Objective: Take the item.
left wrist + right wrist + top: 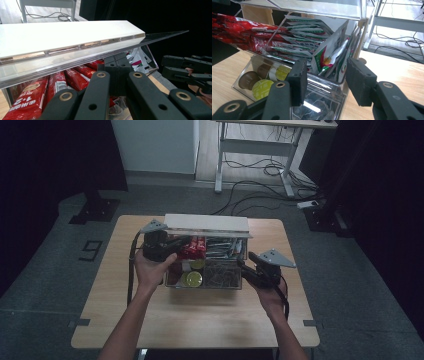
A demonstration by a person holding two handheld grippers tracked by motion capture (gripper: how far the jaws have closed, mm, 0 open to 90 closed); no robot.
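A clear plastic organiser box (204, 287) stands mid-table with its white-edged lid (207, 225) raised. It holds red sachets (192, 247), green-and-white sachets (329, 55), brown and green capsules (262, 87) and tea bags (220, 272). My left gripper (175, 245) is at the box's back left, shut, with its tips (117, 67) just under the lid (62, 35) and over the red sachets (57, 82). My right gripper (245, 265) is at the box's right end. It is open, and its jaws (328, 80) straddle the box's corner and the sachets without pressing on them.
The wooden table (200, 320) has bare room in front of the box and on both sides. Beyond it, a white desk frame (255, 150) and loose cables (260, 190) sit on the grey floor. My right gripper (185, 67) is also in the left gripper view.
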